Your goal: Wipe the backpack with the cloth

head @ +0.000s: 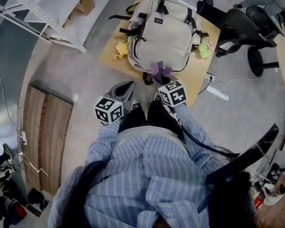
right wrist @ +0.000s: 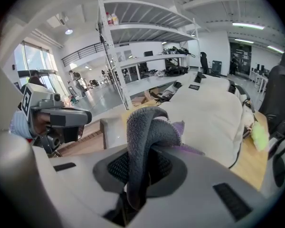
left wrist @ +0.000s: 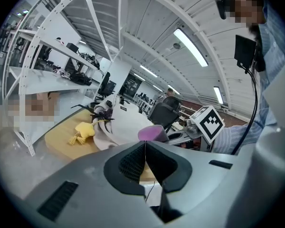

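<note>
A cream backpack [head: 161,32] lies flat on a low wooden table [head: 199,77]; it also shows as the backpack [right wrist: 209,103] in the right gripper view. My right gripper [head: 161,79] is shut on a folded purple-grey cloth [right wrist: 145,137] and sits at the backpack's near bottom edge, where the cloth [head: 160,70] touches the fabric. My left gripper [head: 126,87] hovers beside the table's near-left edge, off the backpack, its jaws pressed together with nothing in them [left wrist: 145,161]. From it I see the backpack [left wrist: 115,127] and the cloth [left wrist: 152,133].
A yellow plush [head: 120,49] lies left of the backpack and a green one [head: 204,50] right of it. A black office chair [head: 242,25] stands right of the table. Metal shelving [head: 38,13] is at the far left, a wooden panel [head: 45,137] on the floor, a cable [head: 223,87].
</note>
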{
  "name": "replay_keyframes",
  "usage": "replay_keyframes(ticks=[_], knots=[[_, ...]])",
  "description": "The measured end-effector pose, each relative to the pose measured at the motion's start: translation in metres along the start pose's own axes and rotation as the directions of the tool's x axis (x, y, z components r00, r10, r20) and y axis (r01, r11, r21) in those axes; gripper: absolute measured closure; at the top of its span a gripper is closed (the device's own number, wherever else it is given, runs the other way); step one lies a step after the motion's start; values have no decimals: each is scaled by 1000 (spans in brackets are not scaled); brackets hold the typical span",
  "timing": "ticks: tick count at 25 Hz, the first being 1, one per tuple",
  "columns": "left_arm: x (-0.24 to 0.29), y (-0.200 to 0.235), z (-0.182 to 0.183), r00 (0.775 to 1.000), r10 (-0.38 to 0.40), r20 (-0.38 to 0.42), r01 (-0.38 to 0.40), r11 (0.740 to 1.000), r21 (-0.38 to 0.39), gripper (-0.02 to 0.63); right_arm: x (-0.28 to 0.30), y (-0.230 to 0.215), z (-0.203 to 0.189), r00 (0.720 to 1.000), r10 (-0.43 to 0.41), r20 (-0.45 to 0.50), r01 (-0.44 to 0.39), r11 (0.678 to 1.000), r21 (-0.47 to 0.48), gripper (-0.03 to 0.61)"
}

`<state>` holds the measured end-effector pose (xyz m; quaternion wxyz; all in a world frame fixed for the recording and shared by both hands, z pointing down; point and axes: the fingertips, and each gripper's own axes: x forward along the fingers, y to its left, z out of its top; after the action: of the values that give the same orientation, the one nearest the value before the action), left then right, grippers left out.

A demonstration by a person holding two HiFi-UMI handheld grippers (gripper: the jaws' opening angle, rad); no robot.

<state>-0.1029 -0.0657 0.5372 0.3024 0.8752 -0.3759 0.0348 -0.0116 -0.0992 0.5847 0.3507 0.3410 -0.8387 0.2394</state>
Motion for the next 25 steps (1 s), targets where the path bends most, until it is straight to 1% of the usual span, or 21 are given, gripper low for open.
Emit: replay_keyframes(ticks=[3,8,14,19,25], knots=[[-8,10,1,1000,25,12,-25,1000,-16,607,15,15,13,999,48,-11,-48,998,-40,537],[-22,26,3,998,63,31,-62,997,-38,607,43,38,30,993,102,-58,-108,987,-118,537],[-43,47,0,990,129,58,-125,989,-79,607,74,60,46,982,149,-113,-169,967,-192,537],[-59,62,-4,981,181,73,-172,978,-116,607,86,80,66,972,205,-117,-228,944,-239,537],[-63,68,0,976,198,96,-186,975,-124,607,97,82,77,965,207,-164,-249,918,-310,537]])
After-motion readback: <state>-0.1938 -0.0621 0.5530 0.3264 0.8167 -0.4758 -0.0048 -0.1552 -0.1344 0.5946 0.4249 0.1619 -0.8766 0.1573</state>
